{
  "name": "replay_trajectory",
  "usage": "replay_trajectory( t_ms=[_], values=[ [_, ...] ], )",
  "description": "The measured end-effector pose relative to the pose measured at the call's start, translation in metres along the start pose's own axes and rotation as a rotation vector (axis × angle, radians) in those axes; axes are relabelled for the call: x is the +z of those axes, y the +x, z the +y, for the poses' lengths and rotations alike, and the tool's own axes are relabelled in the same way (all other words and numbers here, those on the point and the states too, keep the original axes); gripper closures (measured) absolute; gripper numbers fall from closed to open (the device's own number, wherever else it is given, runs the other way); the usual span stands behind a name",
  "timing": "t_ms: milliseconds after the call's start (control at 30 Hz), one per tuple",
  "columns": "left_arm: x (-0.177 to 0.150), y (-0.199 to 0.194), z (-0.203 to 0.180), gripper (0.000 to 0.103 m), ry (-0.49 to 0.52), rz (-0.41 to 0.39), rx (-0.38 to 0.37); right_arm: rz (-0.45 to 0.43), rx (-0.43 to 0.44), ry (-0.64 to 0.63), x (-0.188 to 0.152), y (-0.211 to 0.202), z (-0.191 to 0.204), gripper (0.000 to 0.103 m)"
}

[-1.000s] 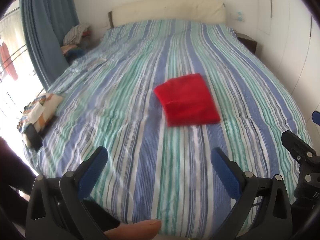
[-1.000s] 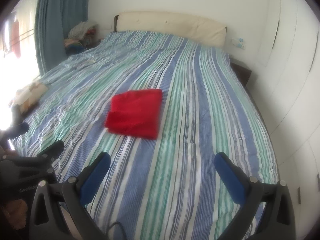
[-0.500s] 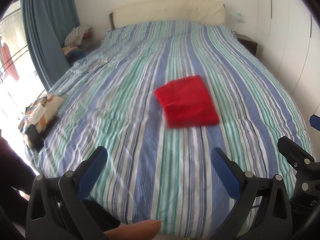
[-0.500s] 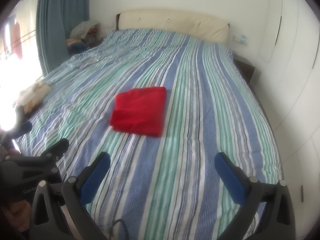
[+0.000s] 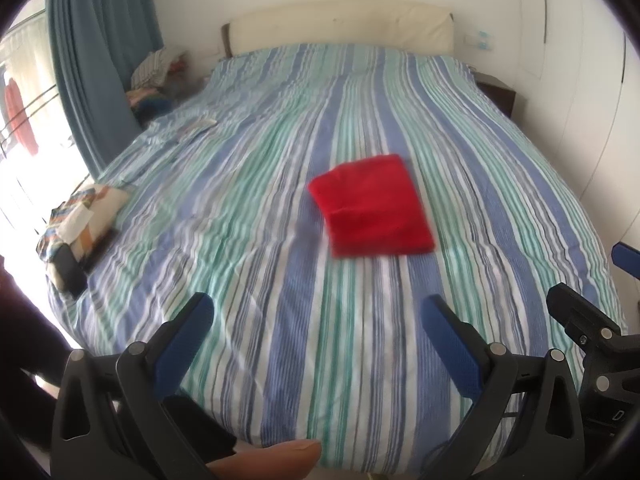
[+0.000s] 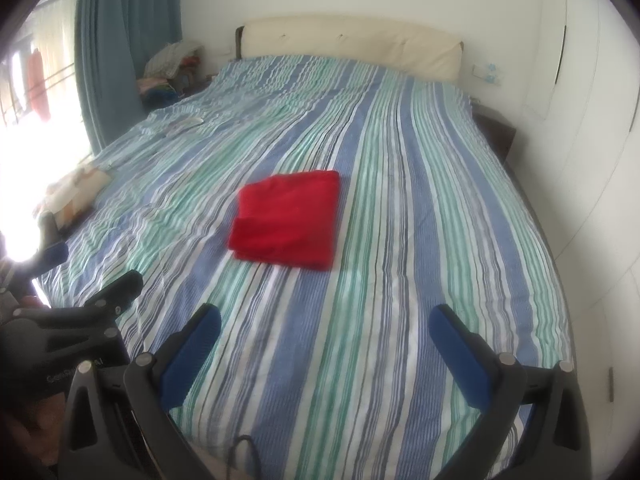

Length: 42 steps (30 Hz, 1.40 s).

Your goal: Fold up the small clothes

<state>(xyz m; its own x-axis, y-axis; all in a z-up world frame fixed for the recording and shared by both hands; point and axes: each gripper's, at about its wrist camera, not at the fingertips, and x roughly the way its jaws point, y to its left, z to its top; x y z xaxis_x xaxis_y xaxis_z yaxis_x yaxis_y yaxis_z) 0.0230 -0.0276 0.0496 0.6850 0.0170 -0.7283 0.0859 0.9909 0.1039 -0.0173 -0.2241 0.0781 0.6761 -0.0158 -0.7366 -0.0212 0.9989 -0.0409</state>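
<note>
On the striped bed [image 5: 280, 320], the red garment [image 5: 372, 210] lay folded while both wide-open, empty grippers, left gripper [image 5: 316, 320] and right gripper [image 6: 324, 330], had drawn back, suggesting folding was finished.

Folded red cloth [image 5: 371, 206] on striped bed [image 5: 280, 280]

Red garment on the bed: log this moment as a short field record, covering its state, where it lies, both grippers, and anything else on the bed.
garment: red cloth, folded into a compact rectangle
location: flat on the striped bedspread, near mid-bed
left gripper: open, holding nothing, at the foot of the bed, apart from the cloth
right gripper: open, holding nothing, also short of the cloth
other items: patterned cushion at the bed's left edge
task state: fold looks done
</note>
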Motion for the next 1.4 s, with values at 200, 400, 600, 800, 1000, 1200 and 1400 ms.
replay_trajectory(
  t_ms=[200, 400, 600, 800, 1000, 1200, 1400],
  values=[
    [0.003, -0.001, 0.000, 0.000, 0.001, -0.001, 0.027, -0.008, 0.016, 0.006, 0.003, -0.006, -0.001, 0.001],
    [0.004, -0.002, 0.003, 0.000, -0.011, -0.004, 0.028, -0.012, 0.004, 0.001, 0.006, -0.008, 0.000, 0.001],
    [0.005, 0.003, 0.002, 0.000, -0.009, 0.014, 0.013, 0.002, -0.005, -0.002, 0.003, -0.002, 0.001, 0.001],
    [0.004, 0.002, -0.002, 0.000, -0.006, 0.009, 0.004, -0.002, -0.021, -0.005, 0.001, -0.003, 0.002, 0.001],
    [0.006, 0.000, -0.005, 0.000, 0.004, 0.003, 0.008, -0.008, -0.022, 0.003, 0.002, -0.006, 0.001, 0.001],
    [0.008, 0.000, -0.004, 0.000, 0.000, -0.004, 0.003, -0.005, -0.015, 0.001, 0.001, -0.005, 0.004, 0.001],
    [0.007, 0.001, -0.006, 0.000, 0.007, -0.002, 0.002, -0.004, -0.015, -0.001, 0.000, -0.005, 0.004, 0.001]
  ],
)
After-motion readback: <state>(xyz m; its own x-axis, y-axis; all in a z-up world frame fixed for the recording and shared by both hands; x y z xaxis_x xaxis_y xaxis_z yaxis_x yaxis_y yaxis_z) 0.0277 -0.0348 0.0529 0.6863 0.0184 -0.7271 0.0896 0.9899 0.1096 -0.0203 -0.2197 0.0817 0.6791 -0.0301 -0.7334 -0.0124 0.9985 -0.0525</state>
